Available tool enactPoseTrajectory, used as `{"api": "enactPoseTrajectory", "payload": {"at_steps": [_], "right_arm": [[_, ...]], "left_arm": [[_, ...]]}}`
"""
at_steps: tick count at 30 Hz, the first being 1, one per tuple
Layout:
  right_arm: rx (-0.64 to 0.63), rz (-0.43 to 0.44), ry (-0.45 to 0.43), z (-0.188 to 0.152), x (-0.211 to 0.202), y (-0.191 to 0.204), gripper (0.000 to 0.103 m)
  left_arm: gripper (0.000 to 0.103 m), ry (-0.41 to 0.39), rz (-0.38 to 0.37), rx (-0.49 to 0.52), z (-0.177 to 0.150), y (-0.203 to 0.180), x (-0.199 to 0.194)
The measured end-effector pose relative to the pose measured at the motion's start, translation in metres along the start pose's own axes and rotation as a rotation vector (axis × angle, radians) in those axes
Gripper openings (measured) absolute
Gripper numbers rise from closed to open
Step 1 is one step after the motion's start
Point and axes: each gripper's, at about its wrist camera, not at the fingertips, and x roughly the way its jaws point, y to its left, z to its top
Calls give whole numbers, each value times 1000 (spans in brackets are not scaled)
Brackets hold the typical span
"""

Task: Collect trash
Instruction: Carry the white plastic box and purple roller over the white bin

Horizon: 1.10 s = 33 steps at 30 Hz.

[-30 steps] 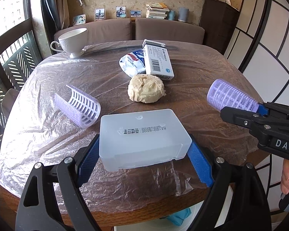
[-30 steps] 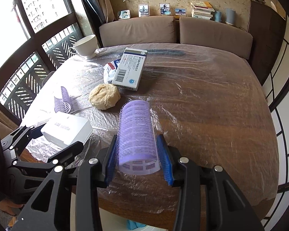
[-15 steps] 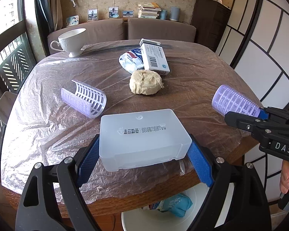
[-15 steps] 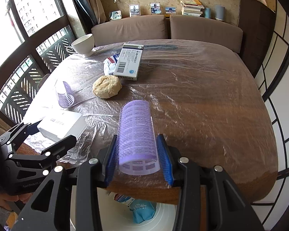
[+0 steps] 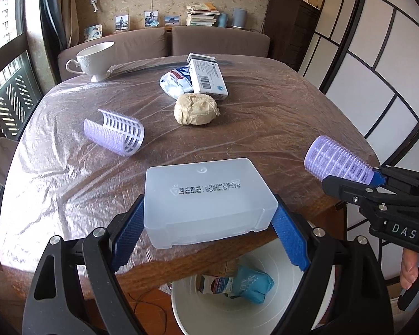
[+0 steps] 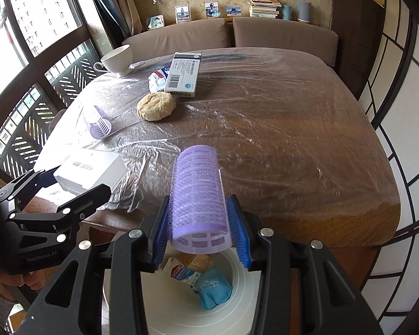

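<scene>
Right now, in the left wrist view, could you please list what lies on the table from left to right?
teacup → half hair roller → crumpled paper ball → whole hair roller in the right gripper

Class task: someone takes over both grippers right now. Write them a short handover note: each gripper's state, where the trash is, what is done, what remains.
Left gripper: clamped on the clear plastic box, at the table's near edge.
Right gripper: clamped on a purple hair roller, above the white bin.
Done: a small carton and a blue packet lie in the bin.
Left: drop both held items in; then from the table take the broken roller half, crumpled paper ball, medicine box and foil wrapper. The cup looks like no trash.
</scene>
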Motion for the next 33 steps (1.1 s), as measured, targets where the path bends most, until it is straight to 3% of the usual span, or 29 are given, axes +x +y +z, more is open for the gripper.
{"api": "enactPoseTrajectory", "payload": {"at_steps": [9, 17, 33], "right_arm": [[-13, 64, 0, -30, -17, -2, 40], [-29, 64, 17, -66, -30, -9, 40], [-71, 89, 75, -116, -26, -15, 40]], "left_arm": [[87, -1, 52, -76, -26, -16, -21], [87, 9, 97, -152, -61, -29, -36], [87, 44, 148, -136, -100, -51, -34]]}}
